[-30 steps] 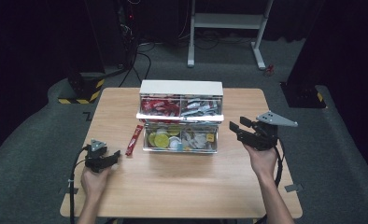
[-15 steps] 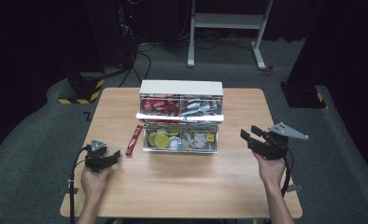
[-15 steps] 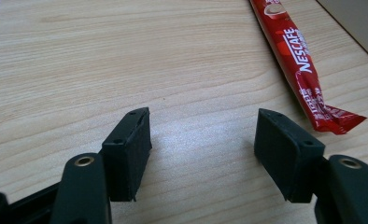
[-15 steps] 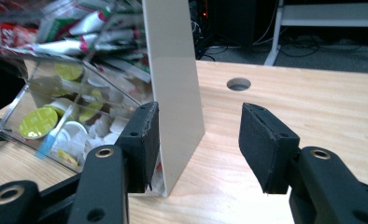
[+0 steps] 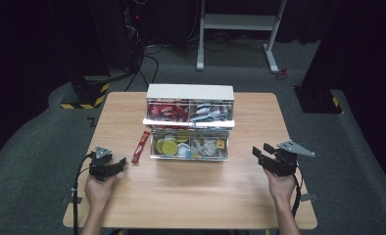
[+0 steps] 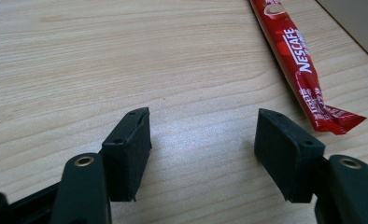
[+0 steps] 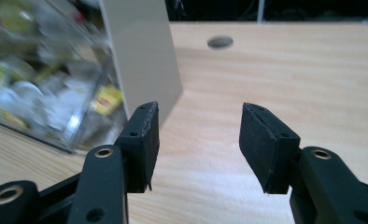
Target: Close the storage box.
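My left gripper [image 6: 203,154] stood with fingers wide apart, holding nothing; my right gripper [image 7: 198,144] likewise. The red sachet [image 6: 303,70] lay just ahead-right of my left fingers, its long axis running away from them, on the bench [image 5: 196,191]. I judged the left hand nearer.

Black grippers [image 5: 260,152], brass-ringed screw holes, trailing black cables

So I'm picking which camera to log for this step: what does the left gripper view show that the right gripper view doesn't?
Left gripper view: a red Nescafe sachet lying flat on the table, ahead and to the right of the open left tongs. Right gripper view: the organizer box, its clear compartment of small packets blurred, and a round hole in the tabletop, past the open right tongs. Both share the wooden tabletop and empty, parted jaws.
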`<state>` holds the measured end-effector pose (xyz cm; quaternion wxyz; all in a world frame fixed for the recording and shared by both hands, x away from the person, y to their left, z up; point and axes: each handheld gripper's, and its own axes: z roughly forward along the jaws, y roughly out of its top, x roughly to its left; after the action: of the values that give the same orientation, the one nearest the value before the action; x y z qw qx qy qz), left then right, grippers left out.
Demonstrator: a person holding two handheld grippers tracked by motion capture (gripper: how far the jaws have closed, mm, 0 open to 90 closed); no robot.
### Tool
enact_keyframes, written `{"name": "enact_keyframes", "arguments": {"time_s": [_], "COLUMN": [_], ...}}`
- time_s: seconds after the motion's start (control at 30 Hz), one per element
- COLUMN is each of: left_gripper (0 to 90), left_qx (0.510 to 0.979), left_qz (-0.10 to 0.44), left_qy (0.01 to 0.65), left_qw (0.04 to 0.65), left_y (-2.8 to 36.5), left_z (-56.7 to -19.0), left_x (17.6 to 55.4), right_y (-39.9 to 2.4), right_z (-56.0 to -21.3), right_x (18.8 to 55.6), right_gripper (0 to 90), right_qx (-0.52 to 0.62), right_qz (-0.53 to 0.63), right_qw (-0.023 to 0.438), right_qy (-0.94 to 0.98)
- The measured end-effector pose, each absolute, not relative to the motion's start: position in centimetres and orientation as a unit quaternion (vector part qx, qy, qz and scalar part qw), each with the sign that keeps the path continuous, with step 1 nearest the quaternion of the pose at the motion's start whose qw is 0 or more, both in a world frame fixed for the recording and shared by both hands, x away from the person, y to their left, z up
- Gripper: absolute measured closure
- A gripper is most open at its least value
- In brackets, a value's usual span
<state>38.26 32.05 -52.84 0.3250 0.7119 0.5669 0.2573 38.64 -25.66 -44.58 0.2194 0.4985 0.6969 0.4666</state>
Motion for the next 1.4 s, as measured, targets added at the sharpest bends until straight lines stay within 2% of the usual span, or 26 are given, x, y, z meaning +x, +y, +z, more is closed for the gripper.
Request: {"name": "enact_keyframes", "arguments": {"time_s": [0.27,0.67,0.93,1.17,1.4], "left_gripper": [36.5,36.4,35.9,35.8,35.4], "left_qx": [0.712,0.712,0.712,0.713,0.713], "left_qz": [0.257,0.257,0.257,0.256,0.256], "left_qy": [0.567,0.567,0.566,0.566,0.566], "left_qw": [0.325,0.326,0.325,0.325,0.325], "left_y": [32.0,32.0,32.0,32.0,32.0], "left_z": [-52.8,-52.8,-52.8,-52.8,-52.8], "left_x": [38.3,38.3,38.3,38.3,38.2], "right_y": [-25.6,-24.5,-24.4,-23.9,-24.0], "right_z": [-47.8,-50.5,-51.8,-52.3,-52.3], "right_x": [39.7,41.3,42.2,42.4,42.3], "right_gripper": [47.1,44.2,38.3,36.9,29.4], "right_qx": [0.523,0.534,0.551,0.545,0.559], "right_qz": [0.421,0.362,0.331,0.316,0.308], "right_qw": [0.218,0.225,0.233,0.246,0.249], "right_qy": [0.708,0.731,0.730,0.737,0.728]}}
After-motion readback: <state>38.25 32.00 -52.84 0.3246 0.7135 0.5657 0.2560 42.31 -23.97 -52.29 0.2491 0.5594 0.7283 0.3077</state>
